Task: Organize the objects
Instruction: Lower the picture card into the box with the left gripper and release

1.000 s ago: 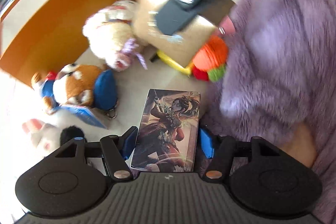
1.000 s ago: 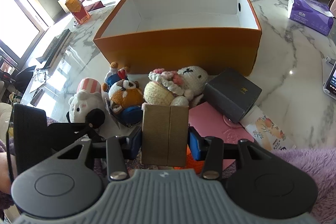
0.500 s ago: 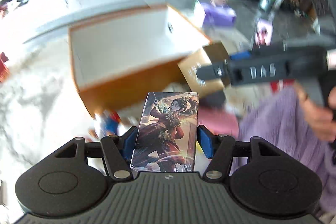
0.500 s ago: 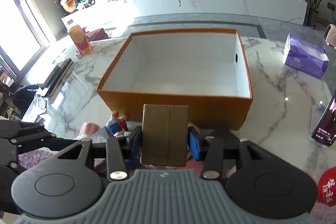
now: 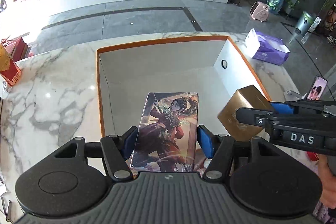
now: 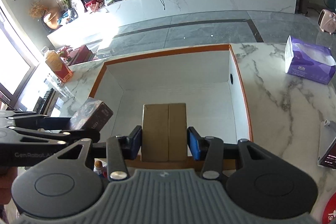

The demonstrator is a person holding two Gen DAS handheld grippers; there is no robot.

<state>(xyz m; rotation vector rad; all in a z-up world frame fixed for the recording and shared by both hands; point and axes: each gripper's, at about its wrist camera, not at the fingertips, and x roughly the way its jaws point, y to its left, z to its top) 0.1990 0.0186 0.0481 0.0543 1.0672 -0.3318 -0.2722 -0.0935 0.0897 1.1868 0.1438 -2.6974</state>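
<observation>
Marble worktop (image 6: pixel 283 102) carries an empty orange box (image 6: pixel 166 53) near its far edge; over it, left gripper (image 5: pixel 167 140) pinches an illustrated box (image 5: pixel 168 131), right gripper (image 6: pixel 164 143) a gold box (image 6: pixel 163 131), near enough to collide.

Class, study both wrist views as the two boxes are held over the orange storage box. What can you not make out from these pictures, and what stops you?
- Illustrated box, left wrist view: its lower end, hidden behind the left gripper body.
- Gold box, right wrist view: its bottom and printed faces, turned away.
- Toys on the table: only a scrap shows behind the right gripper.
- Orange storage box: its near wall, covered in both views.
</observation>
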